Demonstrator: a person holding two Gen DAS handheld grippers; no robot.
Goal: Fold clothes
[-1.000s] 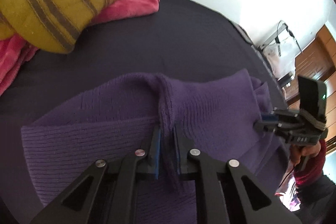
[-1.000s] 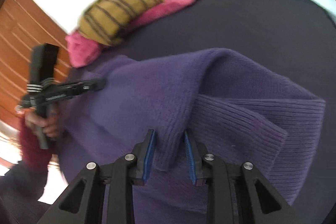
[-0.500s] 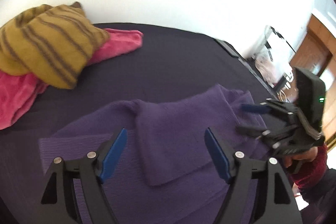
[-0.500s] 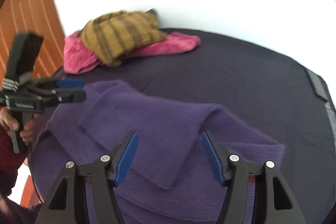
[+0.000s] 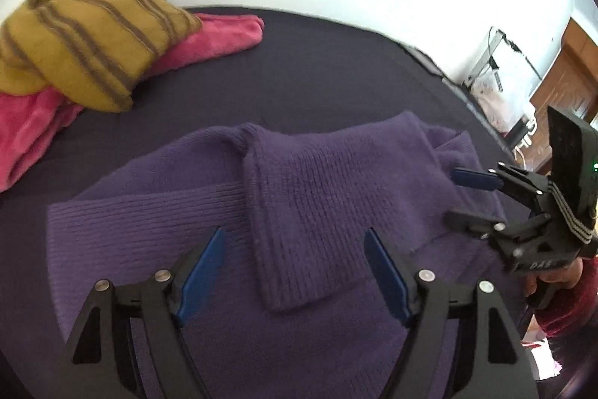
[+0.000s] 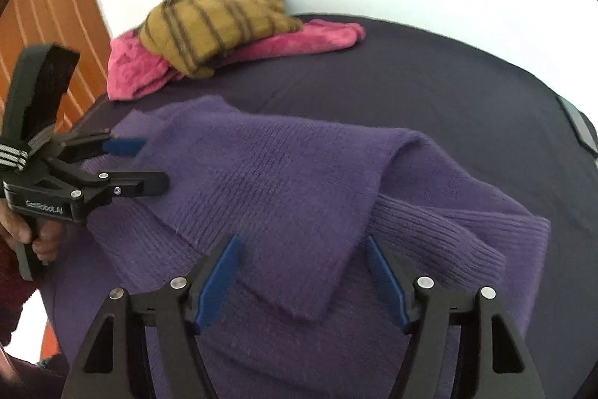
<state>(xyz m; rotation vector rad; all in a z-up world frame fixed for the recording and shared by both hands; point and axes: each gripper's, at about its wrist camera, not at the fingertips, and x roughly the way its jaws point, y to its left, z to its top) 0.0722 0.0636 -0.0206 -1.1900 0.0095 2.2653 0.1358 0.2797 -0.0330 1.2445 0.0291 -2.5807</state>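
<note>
A purple knit sweater [image 5: 299, 182] lies on the dark bed, with one sleeve folded flat across its body [image 6: 280, 182]. My left gripper [image 5: 294, 242] hovers just above the sleeve's cuff end, open, and its pads touch nothing. My right gripper [image 6: 302, 245] hovers over the same folded sleeve from the other side. Its jaws are opening, and the cloth lies below them, not pinched. Each gripper shows in the other's view, the right gripper [image 5: 454, 197] at the sweater's right edge and the left gripper [image 6: 153, 165] at its left edge.
A mustard striped garment [image 5: 86, 36] sits on a pink one [image 5: 213, 40] at the far left of the dark bed cover [image 5: 336, 70]. A white wall stands behind. A wooden door [image 6: 45, 25] and a bag on a rack [image 5: 489, 88] flank the bed.
Both grippers were shut on the purple sleeve; both have let go, spread wide and drawn back a little. The sleeve now lies flat on the sweater.
</note>
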